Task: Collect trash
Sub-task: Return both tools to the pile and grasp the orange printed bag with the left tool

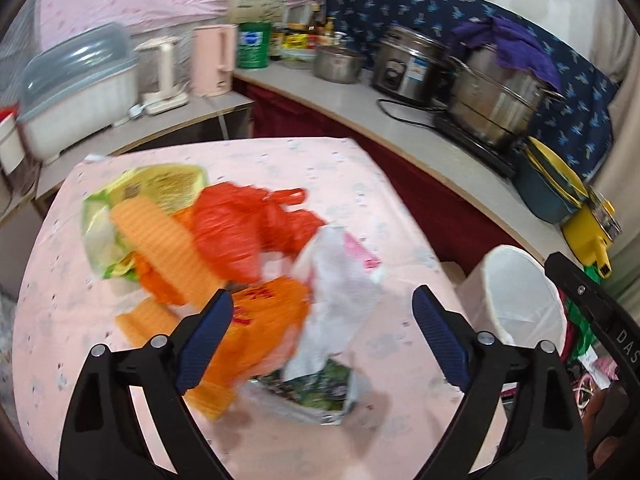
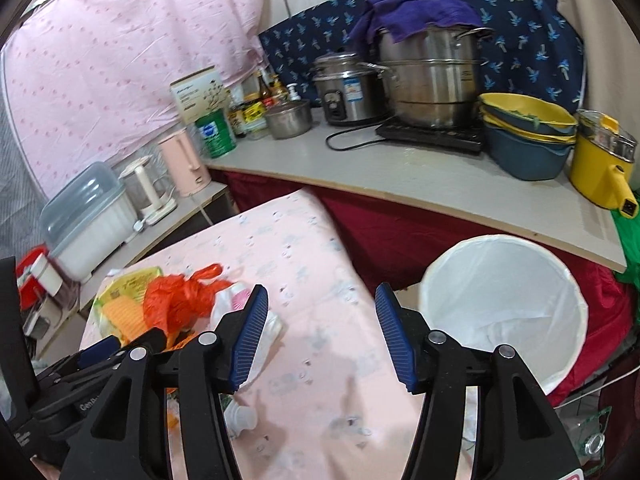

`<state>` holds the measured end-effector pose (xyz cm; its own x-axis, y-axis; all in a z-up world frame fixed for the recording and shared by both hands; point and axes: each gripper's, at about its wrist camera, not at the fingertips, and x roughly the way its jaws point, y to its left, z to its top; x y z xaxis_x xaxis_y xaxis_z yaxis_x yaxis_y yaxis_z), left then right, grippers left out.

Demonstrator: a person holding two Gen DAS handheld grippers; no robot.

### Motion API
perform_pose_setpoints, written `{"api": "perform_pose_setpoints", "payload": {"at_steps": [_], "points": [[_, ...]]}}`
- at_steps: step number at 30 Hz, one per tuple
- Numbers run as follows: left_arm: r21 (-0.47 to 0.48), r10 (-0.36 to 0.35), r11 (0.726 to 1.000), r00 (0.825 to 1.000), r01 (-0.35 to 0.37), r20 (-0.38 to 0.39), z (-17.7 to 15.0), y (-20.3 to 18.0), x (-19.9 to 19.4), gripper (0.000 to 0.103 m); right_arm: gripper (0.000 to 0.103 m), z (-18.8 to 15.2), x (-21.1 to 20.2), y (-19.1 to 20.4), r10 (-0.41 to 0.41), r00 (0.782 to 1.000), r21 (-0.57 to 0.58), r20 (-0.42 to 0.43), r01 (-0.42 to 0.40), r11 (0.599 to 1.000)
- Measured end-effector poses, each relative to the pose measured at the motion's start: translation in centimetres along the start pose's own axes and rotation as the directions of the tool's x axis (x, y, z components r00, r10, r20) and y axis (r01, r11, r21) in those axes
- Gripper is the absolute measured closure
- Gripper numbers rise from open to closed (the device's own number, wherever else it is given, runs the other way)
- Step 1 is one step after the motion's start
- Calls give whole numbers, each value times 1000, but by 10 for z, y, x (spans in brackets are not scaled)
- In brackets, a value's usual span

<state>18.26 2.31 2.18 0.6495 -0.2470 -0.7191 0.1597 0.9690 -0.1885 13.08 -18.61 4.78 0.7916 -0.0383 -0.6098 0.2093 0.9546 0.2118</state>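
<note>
With both the left claw (image 1: 322, 334) and right claw (image 2: 322, 338) spread and empty, pinch the light, soft, slippery red plastic bag (image 1: 244, 224), piled among wrappers on the table (image 1: 360, 184), at its bunched handles.

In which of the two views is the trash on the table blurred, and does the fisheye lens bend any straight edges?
Left wrist view: the trash pile on the pink table is smeared by motion blur, while the left gripper itself stays sharp. Right wrist view: much sharper overall; the white bin and steel pot are crisp. Both views: the counter edge curves, and dark corners frame the picture.
</note>
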Motion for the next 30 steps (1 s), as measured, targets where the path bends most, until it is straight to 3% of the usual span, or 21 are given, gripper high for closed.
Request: {"api": "perform_pose_setpoints", "payload": {"at_steps": [10,23,24,26,30], "points": [[-108,50,993,997,-56,-60,-14,67,12,14,48,-25,37,47,36,994,-76,-104,-44,996],[-138,19,989,984,-44,-177,-22,79,58,14,48,-48,86,68,38,977,-105,-209,-61,993],[-138,15,990,983,-41,-185,-23,79,61,16,48,-49,90,68,36,976,-104,-217,-60,993],[-136,4,990,979,-32,-201,-25,81,66,33,48,-52,97,67,31,973,-103,-229,-56,993],[-145,-40,989,973,7,-226,-27,84,72,53,48,-59,112,65,29,966,-92,-257,-55,994]]}}
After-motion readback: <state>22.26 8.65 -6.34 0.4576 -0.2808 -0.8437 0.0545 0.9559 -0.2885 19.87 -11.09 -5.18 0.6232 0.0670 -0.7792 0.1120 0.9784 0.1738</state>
